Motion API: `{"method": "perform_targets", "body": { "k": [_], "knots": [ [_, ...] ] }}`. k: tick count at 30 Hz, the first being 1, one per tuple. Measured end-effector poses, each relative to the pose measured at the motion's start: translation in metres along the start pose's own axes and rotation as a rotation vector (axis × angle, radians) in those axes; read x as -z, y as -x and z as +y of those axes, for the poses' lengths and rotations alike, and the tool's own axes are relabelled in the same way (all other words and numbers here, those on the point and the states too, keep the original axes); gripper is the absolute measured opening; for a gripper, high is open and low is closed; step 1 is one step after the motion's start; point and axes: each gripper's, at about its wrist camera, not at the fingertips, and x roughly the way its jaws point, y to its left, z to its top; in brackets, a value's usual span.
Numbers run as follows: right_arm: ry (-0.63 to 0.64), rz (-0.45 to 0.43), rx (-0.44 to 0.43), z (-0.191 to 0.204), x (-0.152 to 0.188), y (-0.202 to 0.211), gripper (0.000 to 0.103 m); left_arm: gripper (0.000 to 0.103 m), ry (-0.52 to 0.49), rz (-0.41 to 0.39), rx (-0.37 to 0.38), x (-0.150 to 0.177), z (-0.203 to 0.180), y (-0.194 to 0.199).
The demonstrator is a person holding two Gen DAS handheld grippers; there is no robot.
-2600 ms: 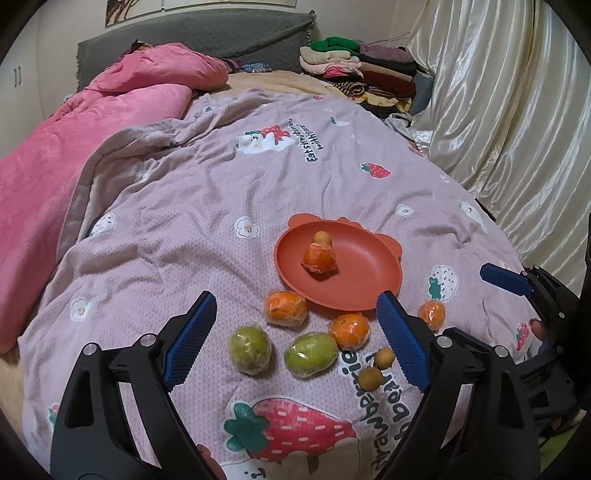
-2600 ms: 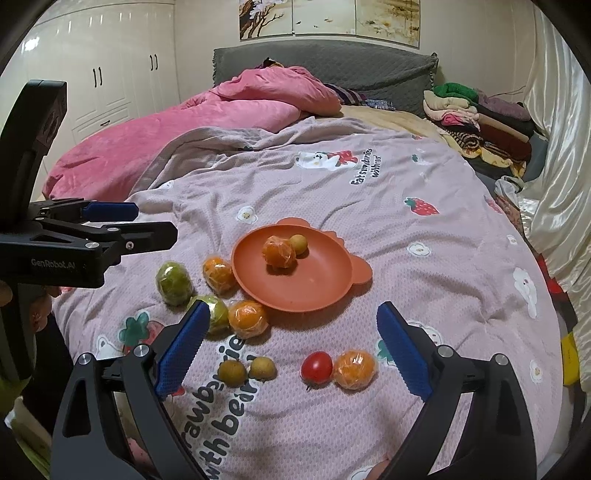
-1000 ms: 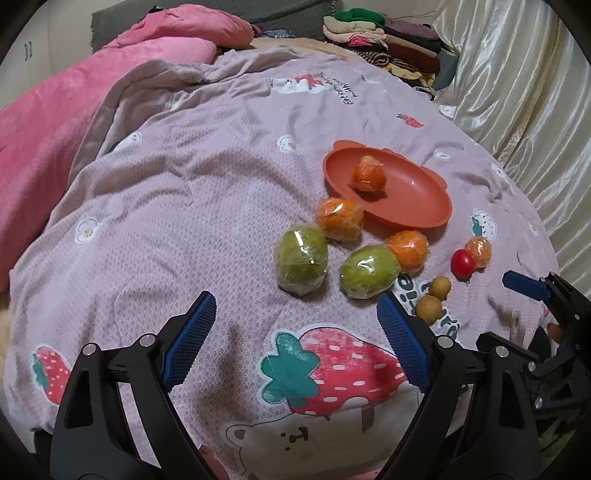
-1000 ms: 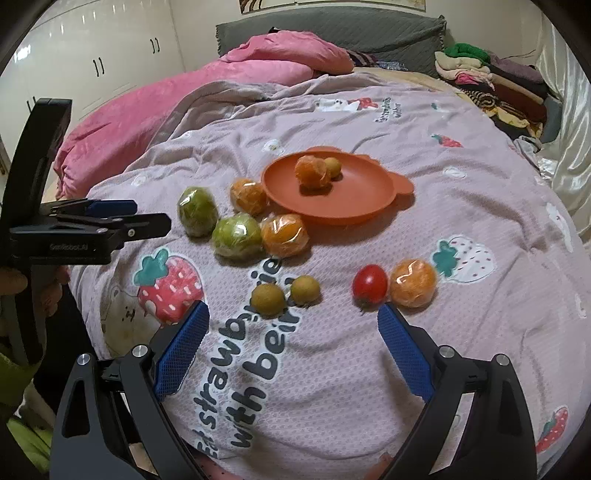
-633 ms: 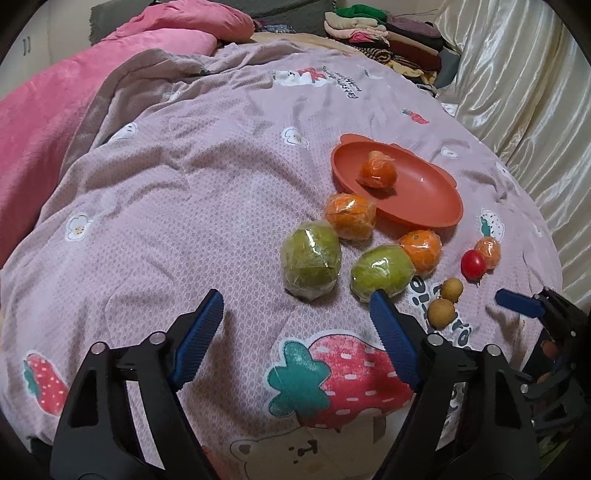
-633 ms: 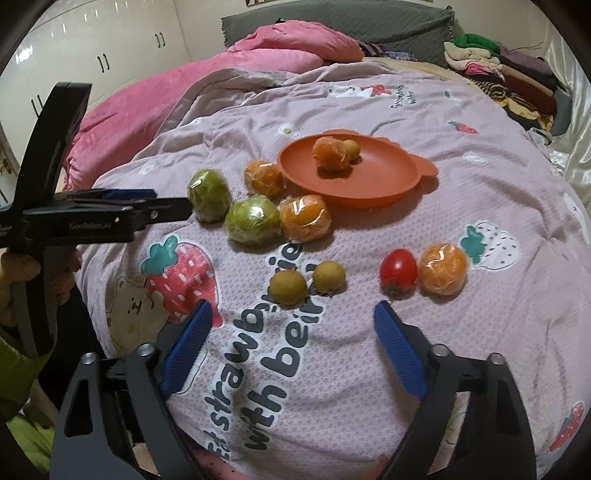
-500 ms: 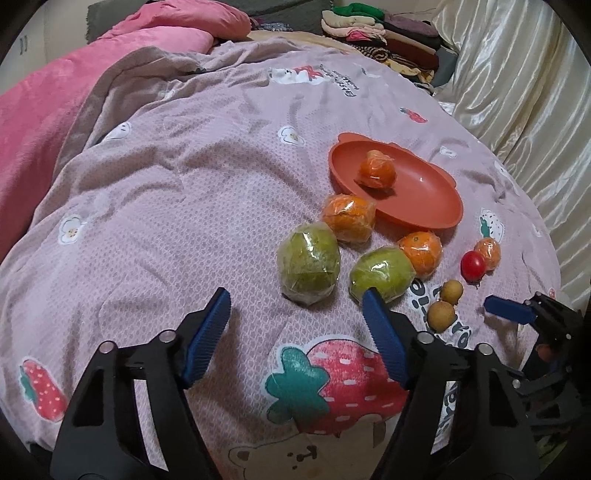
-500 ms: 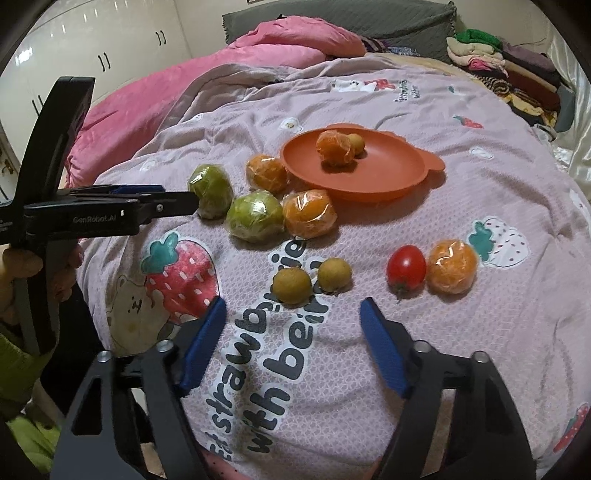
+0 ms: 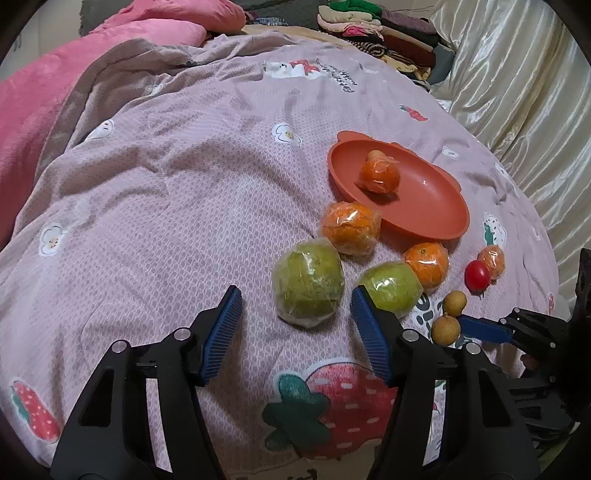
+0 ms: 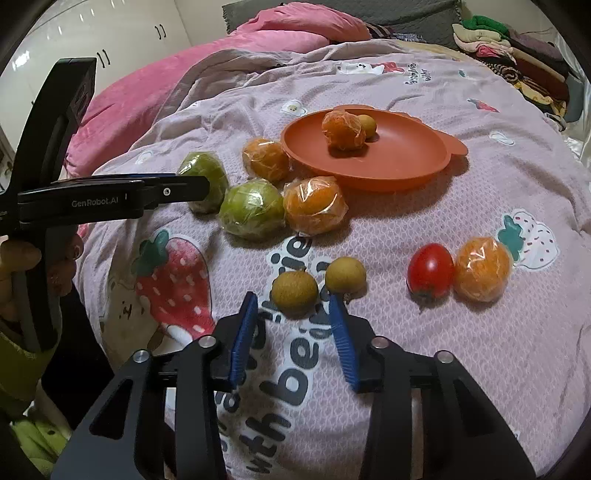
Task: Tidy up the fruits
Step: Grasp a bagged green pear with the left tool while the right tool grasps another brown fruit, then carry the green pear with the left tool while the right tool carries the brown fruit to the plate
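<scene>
Wrapped fruits lie on a lilac quilt beside an orange plate (image 9: 424, 218) (image 10: 399, 158). The plate holds a wrapped orange (image 9: 380, 177) and a small brown fruit (image 10: 367, 125). My left gripper (image 9: 295, 297) is closing around a wrapped green fruit (image 9: 308, 284); its pads stand a little off both sides. My right gripper (image 10: 292, 295) is closing around a small brown fruit (image 10: 294, 291), also with gaps. A second brown fruit (image 10: 345, 275) sits just right of it. Another green fruit (image 9: 391, 290) lies next to the left gripper's right finger.
Wrapped oranges (image 9: 351, 229) (image 9: 426, 264) lie beside the plate. A red tomato (image 10: 430, 269) and an orange (image 10: 482, 269) rest to the right. A pink blanket (image 9: 44, 92) covers the left, folded clothes (image 9: 369, 22) sit behind, and a curtain (image 9: 524, 92) hangs right. A hand (image 10: 22, 266) grips the left tool.
Both grippers have come down closer to the fruits and their jaws have narrowed. The green fruit and the small brown fruit now sit between the fingertips.
</scene>
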Motion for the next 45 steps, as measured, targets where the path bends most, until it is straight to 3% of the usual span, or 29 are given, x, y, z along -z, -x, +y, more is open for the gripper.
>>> {"method": "perform_targets", "body": {
  "k": [10,16,19,45],
  "knots": [
    [0.011,0.004,-0.003,0.001,-0.007,-0.009,0.026,0.045,0.006,0.018,0.021,-0.007,0.003,-0.012],
    [0.018,0.014,-0.008,0.002,-0.008,-0.012,0.025,0.041,0.002,0.032,0.032,-0.009,0.002,-0.019],
    [0.02,0.015,-0.009,0.001,-0.007,-0.013,0.025,0.033,-0.001,0.038,0.052,-0.01,0.002,-0.023],
    [0.006,-0.095,0.004,-0.02,-0.03,0.035,0.025,0.032,-0.047,-0.041,0.093,-0.038,-0.025,0.016]
  ]
}}
